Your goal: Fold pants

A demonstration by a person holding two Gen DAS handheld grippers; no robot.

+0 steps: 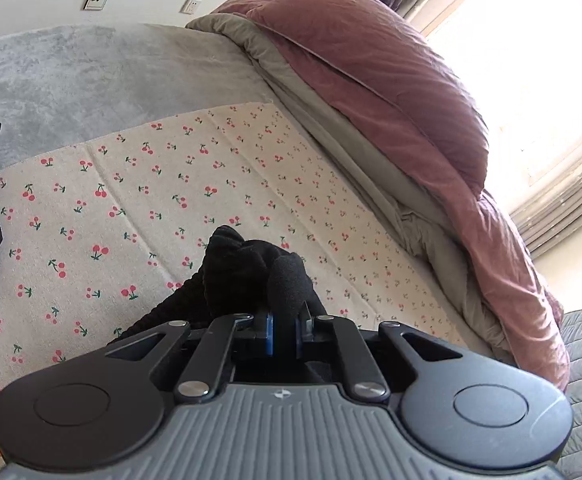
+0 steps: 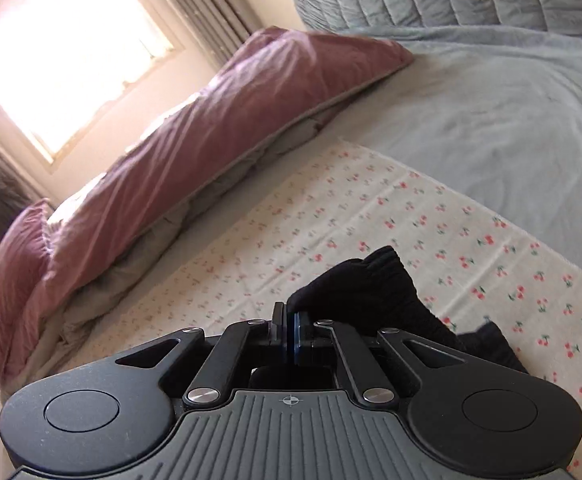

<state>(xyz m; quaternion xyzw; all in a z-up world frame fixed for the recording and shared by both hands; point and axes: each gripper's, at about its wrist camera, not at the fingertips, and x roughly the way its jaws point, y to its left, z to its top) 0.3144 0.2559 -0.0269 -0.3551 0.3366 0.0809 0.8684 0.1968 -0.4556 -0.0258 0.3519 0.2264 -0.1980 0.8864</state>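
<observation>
Your left gripper (image 1: 285, 322) is clamped on a bunch of the black pants (image 1: 247, 276), which rise just above the jaws and trail down to its left over the cherry cloth (image 1: 139, 184). Further dark fabric shows at the left edge of that view; you cannot tell whether it belongs to the pants.

Your right gripper (image 2: 289, 328) is likewise closed on a bunch of pants (image 2: 375, 284), with the rest hanging to its right over the same cloth (image 2: 411, 220). The pink duvet (image 2: 195, 136) lies beyond the cloth, well apart from the work.

Status: both grips are established and the garment appears lifted or carried. No finished fold is visible in either view. Judged from this, the task is at an early or middle stage; laying flat and folding remain.
</observation>
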